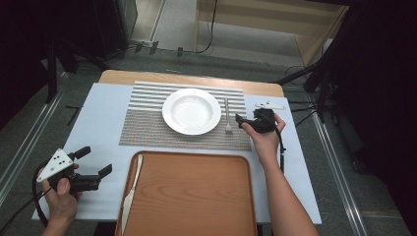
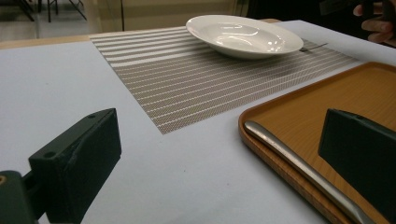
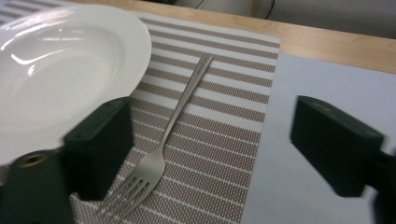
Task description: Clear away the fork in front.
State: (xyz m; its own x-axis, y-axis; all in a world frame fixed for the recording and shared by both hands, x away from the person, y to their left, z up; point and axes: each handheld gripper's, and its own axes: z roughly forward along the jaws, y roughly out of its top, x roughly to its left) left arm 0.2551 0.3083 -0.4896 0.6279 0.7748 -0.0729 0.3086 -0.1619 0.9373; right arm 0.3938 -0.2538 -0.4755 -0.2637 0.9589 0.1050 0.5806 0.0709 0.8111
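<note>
right gripper [image 3: 205, 140]: jaws apart, empty, over fork [image 3: 173, 135] | high view: knife [image 1: 131, 189] on tray [image 1: 196, 196]

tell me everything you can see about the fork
The fork is plain silver-coloured metal with a slim handle and four tines. It lies flat on the striped placemat, just right of the white plate and apart from it, handle pointing to the table's far edge, tines toward the person. The right gripper hovers over its tine end with jaws open, not touching it.

Black hand-held gripper [image 1: 93, 164] (grey dotted triangular plate, black cable); bare forearms.
</note>
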